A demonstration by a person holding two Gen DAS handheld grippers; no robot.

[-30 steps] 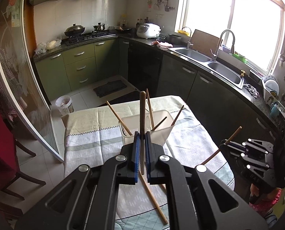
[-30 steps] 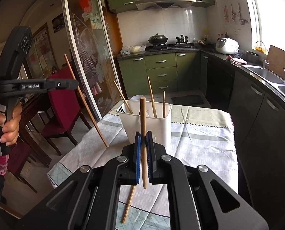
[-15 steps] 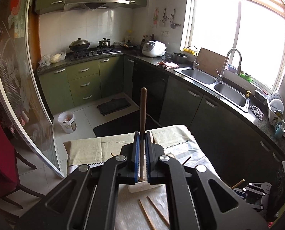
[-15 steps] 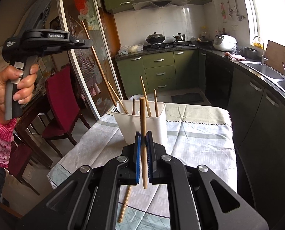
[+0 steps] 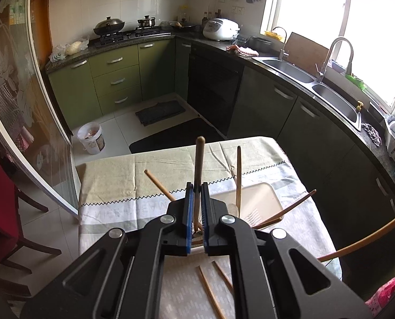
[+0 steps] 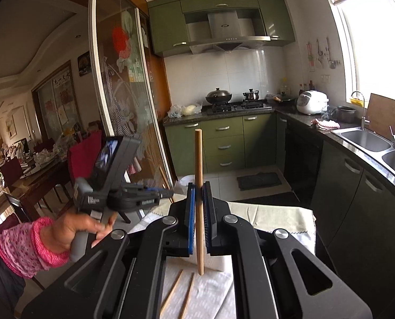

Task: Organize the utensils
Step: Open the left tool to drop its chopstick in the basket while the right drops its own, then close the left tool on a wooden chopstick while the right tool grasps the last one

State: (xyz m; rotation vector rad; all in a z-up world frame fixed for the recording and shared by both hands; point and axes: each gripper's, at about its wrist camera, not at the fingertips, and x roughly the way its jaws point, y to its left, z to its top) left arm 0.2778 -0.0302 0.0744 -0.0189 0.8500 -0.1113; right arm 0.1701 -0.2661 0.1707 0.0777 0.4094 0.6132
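Left wrist view: the left gripper (image 5: 196, 212) is seen pressed together on a dark wooden chopstick (image 5: 198, 175), which is held upright between the blue pads (image 5: 189, 212), its rounded end rising above them. Its lower end is seen between the fingers, over the white plastic holder (image 5: 261, 202), which is set on the pale tablecloth (image 5: 117, 180). Several chopsticks are leaned in the holder: one upright (image 5: 238, 175), one slanted to the left (image 5: 159, 184), one slanted to the right (image 5: 295, 207). Two loose chopsticks (image 5: 210, 289) are laid flat on the cloth nearer the camera. A curved light stick (image 5: 370, 239) is seen at the right edge.

From the right wrist view, the right gripper (image 6: 199, 218) is shown clamped on a light wooden chopstick (image 6: 198, 186), held vertical, with its lower end hanging above the cloth (image 6: 277, 218). Two loose sticks (image 6: 181, 292) are laid on the cloth below it. The left gripper (image 6: 155, 195) is seen at the left, gripped by a hand (image 6: 75, 231) in a pink sleeve. Whether the holder is in this view cannot be told.
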